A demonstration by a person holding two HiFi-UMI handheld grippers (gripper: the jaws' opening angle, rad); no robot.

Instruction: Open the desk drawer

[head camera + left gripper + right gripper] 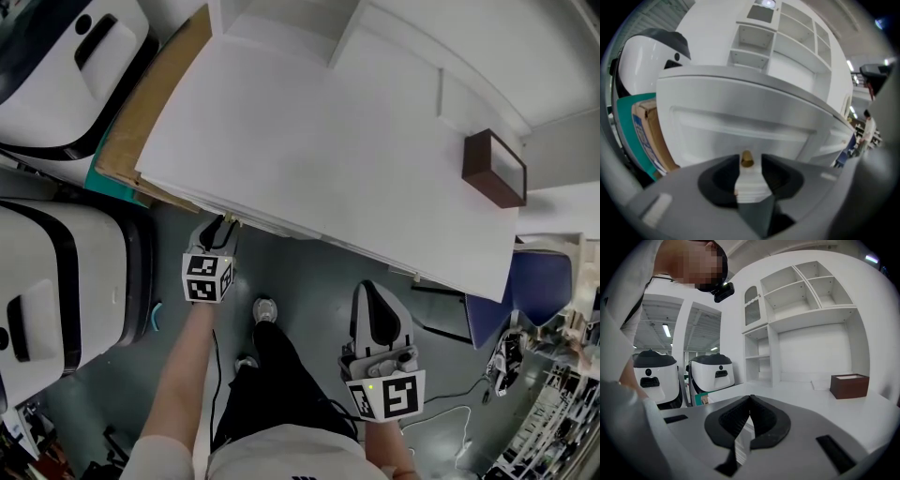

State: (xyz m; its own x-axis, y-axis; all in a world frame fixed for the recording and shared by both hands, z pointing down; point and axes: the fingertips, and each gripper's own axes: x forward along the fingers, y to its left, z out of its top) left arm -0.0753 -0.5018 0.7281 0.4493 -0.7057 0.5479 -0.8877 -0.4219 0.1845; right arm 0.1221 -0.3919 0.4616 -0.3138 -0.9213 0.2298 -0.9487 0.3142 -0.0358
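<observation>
White worktop (pixel 328 150) above, drawer (pixel 740 125) ahead: ease the spread left claw (pixel 750 164) forward round the brass knob (pixel 747 158) at its tips, then pinch squarely (right claw (pixel 750 401) is pressed together, empty).

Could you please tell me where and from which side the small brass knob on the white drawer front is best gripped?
Take the small brass knob by its sides, coming straight at the white drawer front. It is the only part standing out from that flat panel, and the open jaws of the left gripper line up with it.
</observation>
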